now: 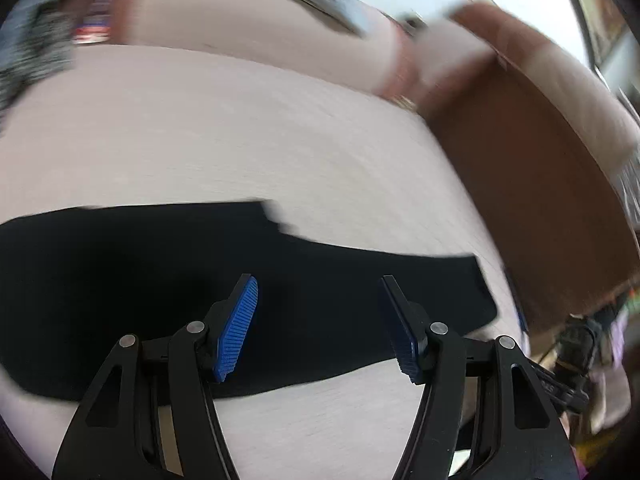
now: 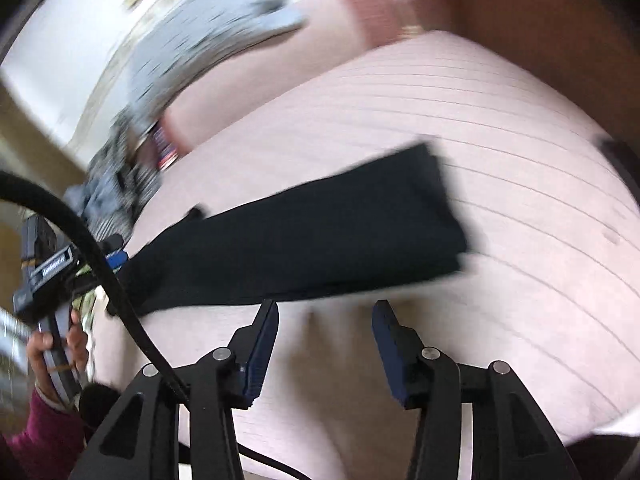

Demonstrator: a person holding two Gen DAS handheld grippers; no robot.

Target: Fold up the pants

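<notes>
Two grippers, left gripper (image 1: pixel 318 320) and right gripper (image 2: pixel 325 344), poised with jaws apart and empty above folded black pants (image 2: pixel 304 232) lying flat across pale pink bed (image 2: pixel 500 120).

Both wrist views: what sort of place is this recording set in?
Probably a bedroom in a home. Black pants lie on a pale pink striped bedsheet, a brown headboard-like panel borders it, and a heap of grey patterned clothes sits at the far edge.

Black hand-held gripper (image 1: pixel 318 320) frames, blue ribbed pads (image 1: pixel 236 328), silver pivot screws, maroon sleeve (image 2: pixel 44 436).
</notes>
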